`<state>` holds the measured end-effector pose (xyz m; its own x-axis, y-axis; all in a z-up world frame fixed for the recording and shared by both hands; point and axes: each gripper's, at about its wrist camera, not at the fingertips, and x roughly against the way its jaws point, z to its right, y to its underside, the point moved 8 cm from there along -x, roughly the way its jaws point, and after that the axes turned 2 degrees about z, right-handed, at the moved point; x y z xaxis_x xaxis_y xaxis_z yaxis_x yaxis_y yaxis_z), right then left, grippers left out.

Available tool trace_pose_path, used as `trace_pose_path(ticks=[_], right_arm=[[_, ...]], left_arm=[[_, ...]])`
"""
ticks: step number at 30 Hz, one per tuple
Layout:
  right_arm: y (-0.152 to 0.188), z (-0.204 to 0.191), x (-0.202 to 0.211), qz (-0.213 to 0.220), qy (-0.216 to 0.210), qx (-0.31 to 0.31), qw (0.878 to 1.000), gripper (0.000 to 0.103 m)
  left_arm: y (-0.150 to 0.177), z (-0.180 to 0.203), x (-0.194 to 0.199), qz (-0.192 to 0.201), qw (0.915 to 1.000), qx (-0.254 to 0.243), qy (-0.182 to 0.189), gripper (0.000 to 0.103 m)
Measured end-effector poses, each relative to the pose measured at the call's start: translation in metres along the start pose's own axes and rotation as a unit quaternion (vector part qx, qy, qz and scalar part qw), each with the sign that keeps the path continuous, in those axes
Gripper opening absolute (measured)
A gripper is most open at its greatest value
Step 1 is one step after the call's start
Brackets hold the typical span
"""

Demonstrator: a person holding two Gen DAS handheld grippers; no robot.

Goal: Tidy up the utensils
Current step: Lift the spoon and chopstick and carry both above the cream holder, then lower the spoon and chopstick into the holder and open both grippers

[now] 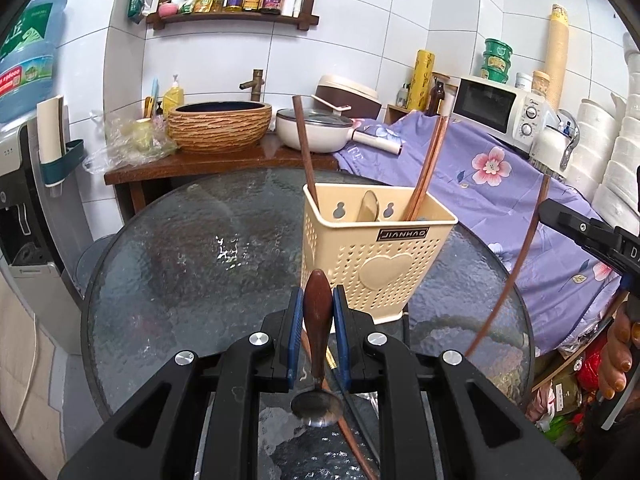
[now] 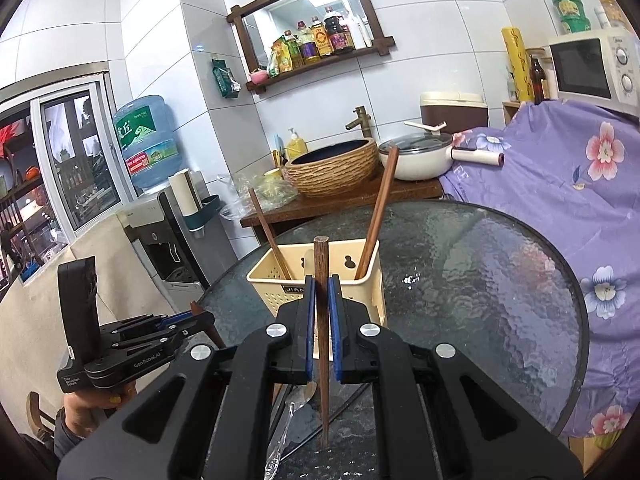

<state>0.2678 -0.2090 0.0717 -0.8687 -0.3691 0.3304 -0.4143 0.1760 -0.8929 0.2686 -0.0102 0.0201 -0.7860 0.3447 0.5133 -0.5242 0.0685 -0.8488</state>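
Spoon (image 1: 318, 312), wooden-handled, clamped between the blue pads of the left gripper (image 1: 318, 300); handle end up, metal bowl hanging below the jaws above the round glass table (image 1: 180, 240). Just beyond stands a cream perforated basket (image 1: 372, 256) holding one chopstick (image 1: 304, 148) in its left corner, a pair of chopsticks (image 1: 428, 168) leaning right, and a pale spoon (image 1: 369, 206) against the back wall. More chopsticks lie on the glass under the gripper. At the right edge: the other gripper and a long chopstick (image 1: 516, 264) hanging from it.

Right wrist view: right gripper (image 2: 321, 284), jaws closed on a dark chopstick (image 2: 322, 320) held upright, its lower tip near the table (image 2: 480, 280). Basket (image 2: 272, 280) directly behind, with chopsticks leaning left and right. A metal spoon (image 2: 288, 420) lies on the glass below. Left gripper (image 2: 196, 316) low at left, in a hand (image 2: 86, 406).
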Motion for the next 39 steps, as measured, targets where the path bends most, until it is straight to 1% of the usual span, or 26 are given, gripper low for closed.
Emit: trace_pose_path(ticks=[10,13,18,21,23,26,29,33,36,39], right_arm=[[-0.014,-0.011,0.002,0.009,-0.002,0.022,1.000,0.007],[-0.023,-0.015,0.003,0.010,-0.010,0.025,1.000,0.007],[-0.050,-0.029,0.010,0.009,-0.035,0.031,0.999,0.007],[-0.074,-0.039,0.020,0.017,-0.052,0.035,0.998,0.007],[-0.091,-0.044,0.027,0.030,-0.057,0.038,0.997,0.007],[-0.120,-0.051,0.038,0.062,-0.052,0.050,0.996,0.007],[-0.142,-0.055,0.041,0.083,-0.049,0.055,0.994,0.007],[-0.160,-0.054,0.035,0.100,-0.037,0.050,0.993,0.007],[-0.170,-0.049,0.028,0.121,-0.014,0.055,0.991,0.007],[-0.177,-0.043,0.019,0.132,-0.003,0.051,0.990,0.007]], left_arm=[[-0.019,0.006,0.008,0.021,0.9997,-0.011,0.004,0.015],[-0.030,0.013,0.014,0.031,0.9993,-0.020,0.009,0.015],[-0.060,0.026,0.028,0.057,0.9976,-0.029,0.026,0.015],[-0.084,0.036,0.043,0.076,0.9954,-0.030,0.050,0.015],[-0.102,0.041,0.054,0.095,0.9933,-0.034,0.056,0.015],[-0.133,0.047,0.066,0.128,0.9898,-0.038,0.048,0.015],[-0.151,0.048,0.063,0.138,0.9890,-0.031,0.044,0.015],[-0.170,0.046,0.042,0.131,0.9906,-0.012,0.038,0.015],[-0.176,0.039,0.025,0.124,0.9920,0.003,0.026,0.015],[-0.178,0.030,0.007,0.117,0.9929,0.013,0.017,0.015]])
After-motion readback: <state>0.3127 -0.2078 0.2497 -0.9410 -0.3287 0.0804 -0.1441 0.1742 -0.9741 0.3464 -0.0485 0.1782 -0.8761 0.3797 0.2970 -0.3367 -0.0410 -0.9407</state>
